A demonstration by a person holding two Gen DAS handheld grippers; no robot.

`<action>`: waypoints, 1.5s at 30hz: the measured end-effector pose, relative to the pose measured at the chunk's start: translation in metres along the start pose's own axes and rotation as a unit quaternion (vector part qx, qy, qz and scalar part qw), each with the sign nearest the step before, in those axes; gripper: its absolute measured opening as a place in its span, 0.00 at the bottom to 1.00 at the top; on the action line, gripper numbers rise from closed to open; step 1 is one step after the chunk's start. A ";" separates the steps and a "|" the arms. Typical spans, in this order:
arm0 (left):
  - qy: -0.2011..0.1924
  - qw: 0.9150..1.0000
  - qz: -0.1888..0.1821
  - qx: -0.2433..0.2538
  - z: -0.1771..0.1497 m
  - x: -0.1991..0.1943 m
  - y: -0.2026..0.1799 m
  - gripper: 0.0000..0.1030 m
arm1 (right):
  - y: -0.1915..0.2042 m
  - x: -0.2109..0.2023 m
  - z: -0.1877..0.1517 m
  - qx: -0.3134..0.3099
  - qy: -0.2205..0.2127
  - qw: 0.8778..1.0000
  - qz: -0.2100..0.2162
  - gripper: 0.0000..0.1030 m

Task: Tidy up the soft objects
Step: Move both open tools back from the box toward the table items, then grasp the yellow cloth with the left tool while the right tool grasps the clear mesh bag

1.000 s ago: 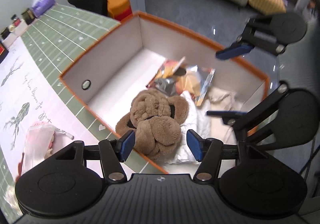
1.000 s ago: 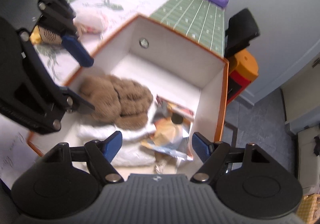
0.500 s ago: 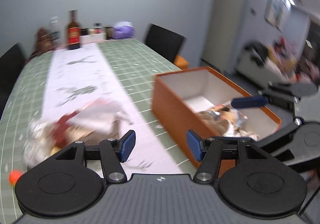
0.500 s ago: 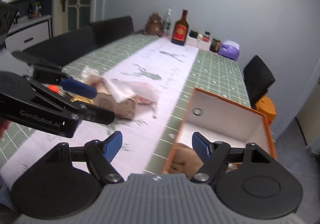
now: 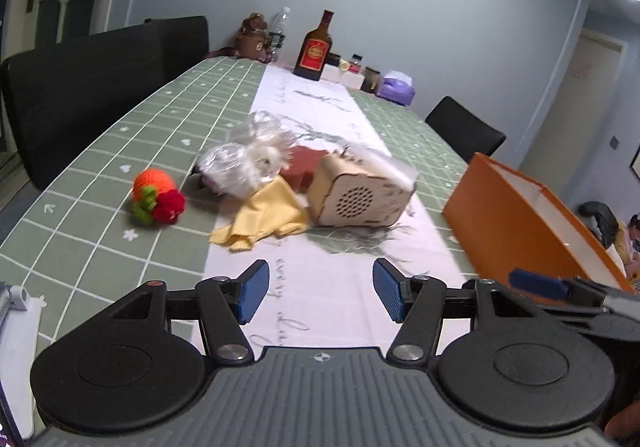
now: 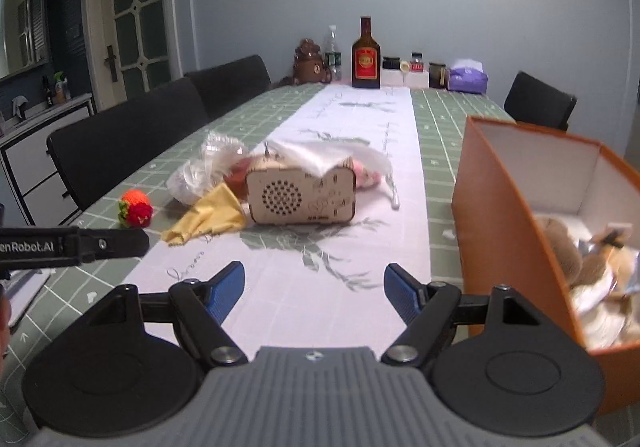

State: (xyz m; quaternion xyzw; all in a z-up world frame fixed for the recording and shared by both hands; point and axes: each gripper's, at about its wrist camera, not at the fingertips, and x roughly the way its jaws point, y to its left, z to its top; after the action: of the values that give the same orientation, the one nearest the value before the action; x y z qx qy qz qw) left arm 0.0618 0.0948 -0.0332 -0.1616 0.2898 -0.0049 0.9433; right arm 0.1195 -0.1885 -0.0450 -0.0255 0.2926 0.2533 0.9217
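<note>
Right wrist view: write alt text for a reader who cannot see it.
The open, empty right gripper points along a table toward a wooden speaker box, a yellow cloth and a crocheted strawberry. An orange box at right holds a brown plush toy.

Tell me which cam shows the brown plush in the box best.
Right wrist: the brown plush lies visible inside the orange box. Left wrist shows only the box's outer wall and inner far side; the plush is hidden.

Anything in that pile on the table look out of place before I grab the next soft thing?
Yes: the wooden speaker box in the middle of the pile is rigid, not soft. A white plastic bag drapes over its top and the yellow cloth lies against its left side. The crocheted strawberry lies apart on the left.
</note>
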 end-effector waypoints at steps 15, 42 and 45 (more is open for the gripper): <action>0.011 0.999 0.032 0.009 0.028 0.065 0.010 0.74 | 0.002 0.056 0.045 -0.022 -0.018 1.000 -0.004 0.66; 0.067 0.992 0.087 0.060 0.029 0.125 0.009 0.58 | 0.004 0.126 0.085 -0.070 -0.022 0.997 0.023 0.15; 0.068 0.991 0.099 0.065 0.030 0.123 0.009 0.33 | 0.005 0.125 0.084 -0.076 -0.024 0.997 0.022 0.08</action>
State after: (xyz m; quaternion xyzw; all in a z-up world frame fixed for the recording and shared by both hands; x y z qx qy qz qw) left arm 0.1800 0.0997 -0.0800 -0.0701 0.3671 0.0587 0.9257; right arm 0.2491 -0.1117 -0.0436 -0.0832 0.2506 0.2955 0.9181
